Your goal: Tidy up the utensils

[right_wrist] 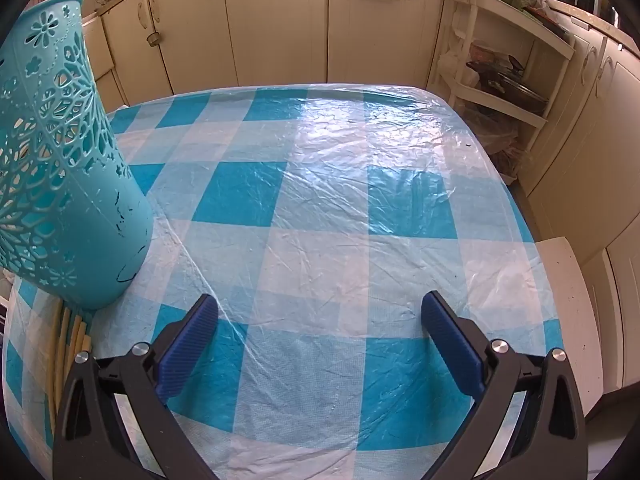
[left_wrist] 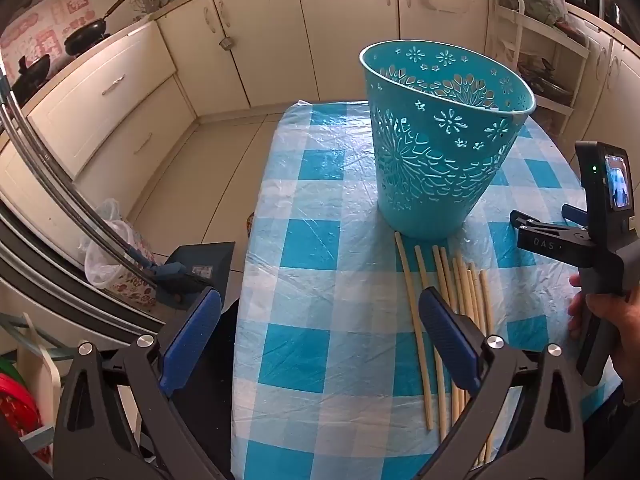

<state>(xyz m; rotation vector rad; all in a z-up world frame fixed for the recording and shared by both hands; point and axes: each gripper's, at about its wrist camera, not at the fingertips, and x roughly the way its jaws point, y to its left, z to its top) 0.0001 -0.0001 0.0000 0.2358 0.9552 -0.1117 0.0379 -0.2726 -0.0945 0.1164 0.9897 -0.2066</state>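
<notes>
Several pale wooden chopsticks (left_wrist: 448, 300) lie side by side on the blue-and-white checked tablecloth (left_wrist: 320, 240), just in front of a teal perforated basket (left_wrist: 436, 140) that stands upright. My left gripper (left_wrist: 320, 320) is open and empty, hovering at the table's near left edge, its right finger over the chopsticks. My right gripper (right_wrist: 320, 328) is open and empty over bare cloth (right_wrist: 320, 208), right of the basket (right_wrist: 60, 168). The chopsticks' tips (right_wrist: 68, 340) show at its lower left. The right gripper's body (left_wrist: 592, 248) appears in the left wrist view.
Cream kitchen cabinets (left_wrist: 280, 32) ring the room. A white shelf rack (right_wrist: 500, 60) with pans stands beyond the table's far right corner. A floral bin with a plastic bag (left_wrist: 116, 264) and a dark box (left_wrist: 204, 260) sit on the floor left of the table.
</notes>
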